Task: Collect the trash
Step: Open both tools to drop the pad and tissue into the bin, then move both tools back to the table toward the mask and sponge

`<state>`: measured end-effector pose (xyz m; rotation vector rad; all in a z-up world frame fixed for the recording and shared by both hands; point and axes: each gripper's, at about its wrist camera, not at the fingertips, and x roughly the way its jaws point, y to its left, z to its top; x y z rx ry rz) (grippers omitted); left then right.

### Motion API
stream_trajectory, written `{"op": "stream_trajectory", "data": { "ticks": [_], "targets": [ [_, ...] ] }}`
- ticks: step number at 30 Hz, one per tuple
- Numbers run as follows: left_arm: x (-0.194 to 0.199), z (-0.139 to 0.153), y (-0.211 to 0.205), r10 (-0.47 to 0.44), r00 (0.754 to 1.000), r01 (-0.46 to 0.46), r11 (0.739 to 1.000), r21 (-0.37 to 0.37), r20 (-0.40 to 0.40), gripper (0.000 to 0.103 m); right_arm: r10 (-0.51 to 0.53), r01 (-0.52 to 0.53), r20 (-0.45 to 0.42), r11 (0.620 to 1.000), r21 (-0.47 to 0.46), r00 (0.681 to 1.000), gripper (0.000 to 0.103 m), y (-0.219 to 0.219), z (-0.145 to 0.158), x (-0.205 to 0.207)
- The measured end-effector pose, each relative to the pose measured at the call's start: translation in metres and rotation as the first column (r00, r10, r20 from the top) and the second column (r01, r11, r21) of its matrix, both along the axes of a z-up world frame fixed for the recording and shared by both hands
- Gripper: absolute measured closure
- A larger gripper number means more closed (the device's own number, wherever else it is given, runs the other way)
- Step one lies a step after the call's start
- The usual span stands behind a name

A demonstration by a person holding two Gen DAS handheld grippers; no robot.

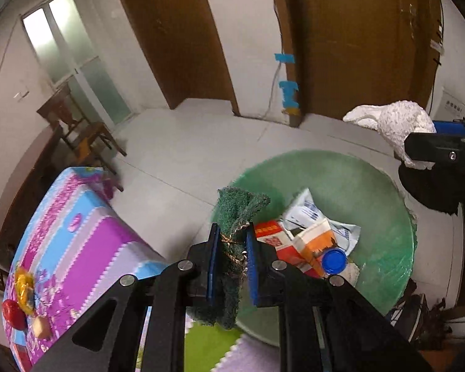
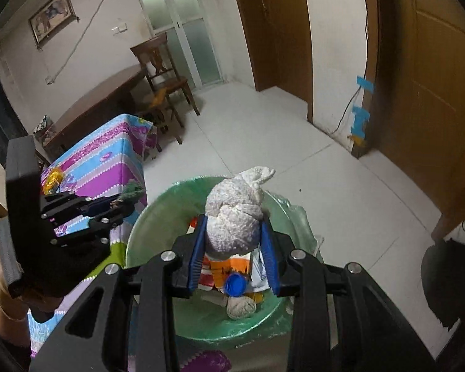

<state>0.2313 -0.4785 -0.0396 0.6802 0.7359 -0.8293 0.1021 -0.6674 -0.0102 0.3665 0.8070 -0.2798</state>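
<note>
Both grippers over the green bin [image 1: 372,186]

Left gripper [image 1: 232,248] fingers pinch a green scouring pad [image 1: 232,214], apparently frayed; right gripper [image 2: 235,241] fingers clamp a white cloth wad [image 2: 235,217].

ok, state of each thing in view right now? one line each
left hand-held gripper: shut on the green scrubbing pad, above the bin's edge
right hand-held gripper: shut on the white cloth, over the bin
bin: open, green liner, part full
blue bottle cap: lying in the bin
orange carton: crumpled, in the bin
doors: shut
</note>
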Motion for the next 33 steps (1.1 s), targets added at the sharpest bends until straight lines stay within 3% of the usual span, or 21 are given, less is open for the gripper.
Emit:
{"op": "stream_trajectory", "data": {
  "ticks": [6,10,12,13,14,19,27,33],
  "targets": [
    [0.001,-0.025,-0.01,-0.042,0.997,0.045,0.998,0.036,-0.065,0.086,0.008,-0.007,-0.049,1.0,0.026,0.999,0.071,-0.004,-0.01,0.001],
    [0.007,-0.031,-0.01,-0.056,0.988,0.059,0.998,0.019,-0.142,0.085,0.018,-0.015,-0.067,0.999,0.042,0.998,0.069,-0.006,-0.018,0.004],
    [0.009,-0.036,-0.01,-0.07,0.985,0.074,0.997,0.018,-0.16,0.072,0.039,-0.035,-0.076,0.998,0.045,0.996,0.067,-0.006,-0.023,0.008],
    [0.01,-0.039,-0.01,-0.049,0.988,0.053,0.998,0.028,-0.148,0.052,0.024,-0.021,-0.082,0.999,0.039,0.996,0.062,-0.007,-0.026,0.009],
    [0.011,-0.039,-0.01,-0.03,0.99,0.034,0.999,0.03,-0.134,0.048,0.019,-0.016,-0.081,0.999,0.044,0.997,0.062,-0.009,-0.028,0.009],
    [0.016,-0.042,0.002,-0.004,0.991,0.006,1.0,0.015,-0.137,0.048,0.006,-0.002,-0.063,0.998,0.061,0.998,0.062,-0.014,-0.028,0.005],
    [0.006,-0.033,0.077,0.081,0.995,-0.084,0.996,-0.039,-0.056,0.046,0.041,-0.041,-0.002,0.998,0.057,0.999,0.062,0.001,-0.02,0.014],
    [0.012,-0.032,0.177,0.249,0.967,-0.254,0.963,-0.092,-0.06,0.035,0.138,-0.14,0.096,0.99,0.018,0.986,0.062,0.045,-0.01,0.037]
  ]
}}
